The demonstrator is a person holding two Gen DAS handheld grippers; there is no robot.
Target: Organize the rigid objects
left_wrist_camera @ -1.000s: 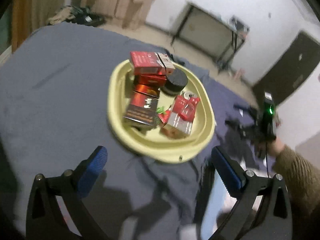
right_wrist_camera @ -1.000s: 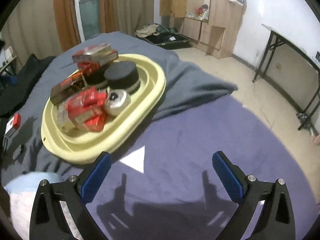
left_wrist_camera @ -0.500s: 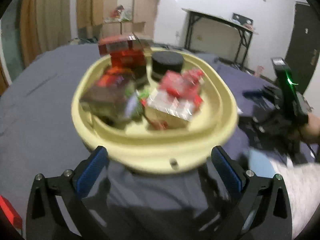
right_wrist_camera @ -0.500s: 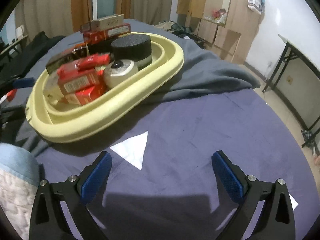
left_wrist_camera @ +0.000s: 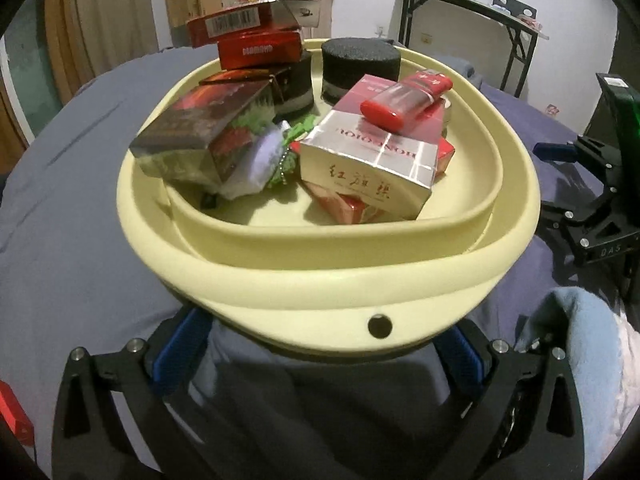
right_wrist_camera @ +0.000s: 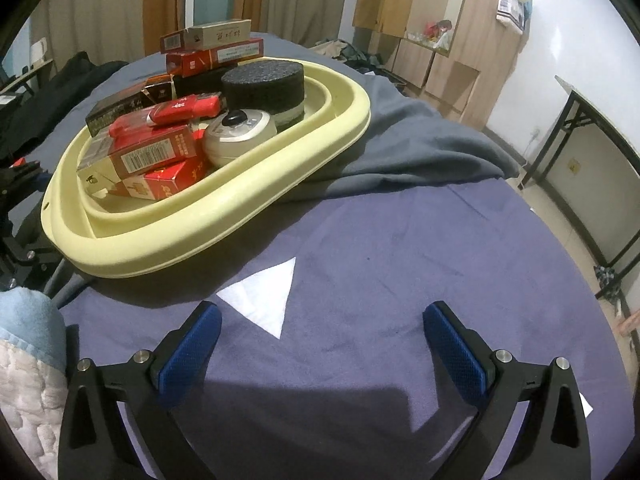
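Folding table (left_wrist_camera: 472,8), wooden wardrobe (right_wrist_camera: 440,32)

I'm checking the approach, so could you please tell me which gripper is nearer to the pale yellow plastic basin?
Left. The left gripper sits open right at the pale yellow plastic basin's near rim, fingertips tucked beneath it. The right gripper hovers open over the purple cloth, apart from it.

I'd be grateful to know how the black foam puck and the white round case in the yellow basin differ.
The black foam puck is dark, rough-textured and taller; the white round case is pale, smooth, lower, with a black knob on top. The puck sits farther back, the case nearer the right gripper. Both are round and rest in the yellow basin.
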